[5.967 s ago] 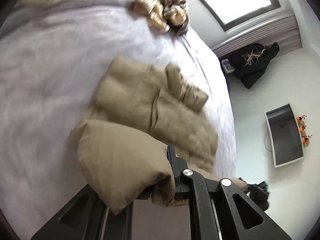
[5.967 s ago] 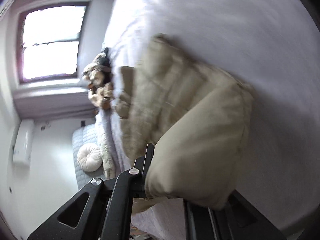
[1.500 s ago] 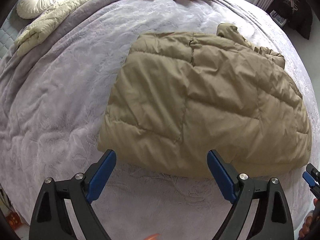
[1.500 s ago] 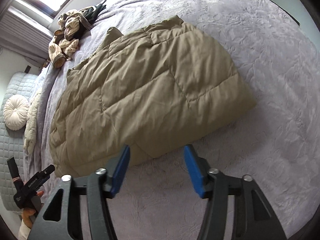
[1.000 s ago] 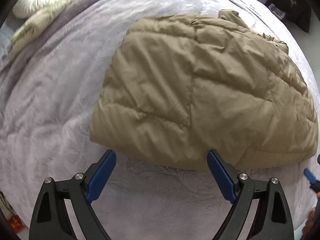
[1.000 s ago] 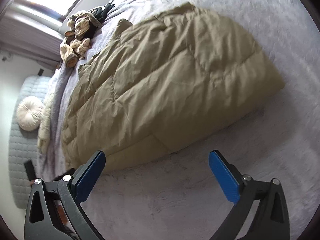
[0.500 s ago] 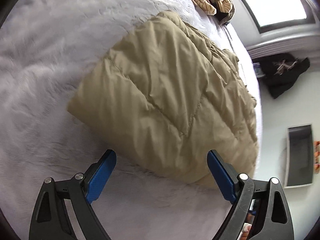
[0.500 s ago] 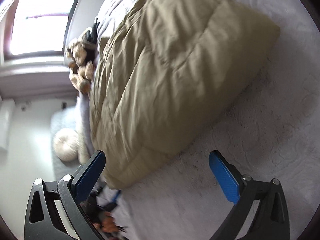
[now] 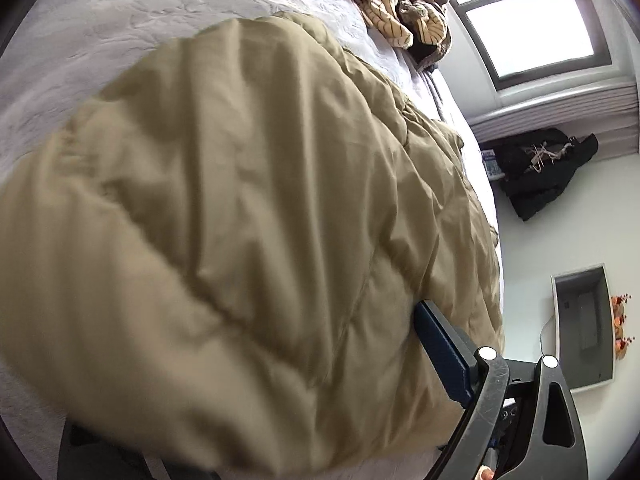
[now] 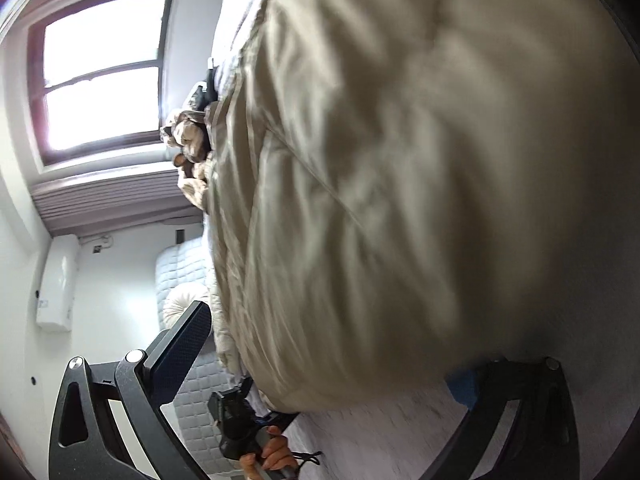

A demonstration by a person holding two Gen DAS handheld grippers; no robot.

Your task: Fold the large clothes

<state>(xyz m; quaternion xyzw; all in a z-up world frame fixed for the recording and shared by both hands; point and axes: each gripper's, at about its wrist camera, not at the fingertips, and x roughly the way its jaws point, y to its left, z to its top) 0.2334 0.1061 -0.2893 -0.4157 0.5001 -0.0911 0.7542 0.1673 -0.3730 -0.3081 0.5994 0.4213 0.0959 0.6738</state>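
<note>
Both tongs gape wide, straddling the near edge of the tan puffer jacket (image 9: 248,208): left gripper (image 9: 280,412) and right gripper (image 10: 332,364) hold nothing yet, probably poised to pinch it for another fold. Beyond, it covers the bed (image 9: 168,4); striped clothes (image 9: 396,12) sit at the far edge.

A tan quilted jacket (image 9: 240,240) fills most of the left wrist view, lying puffed on the pale lavender bed (image 9: 120,12). The left gripper (image 9: 256,408) has its jaws spread wide — the blue right pad presses against the jacket's side, the other side is hidden under the fabric. Beyond, a striped garment heap (image 9: 396,8) sits near the window (image 9: 532,28).
</note>
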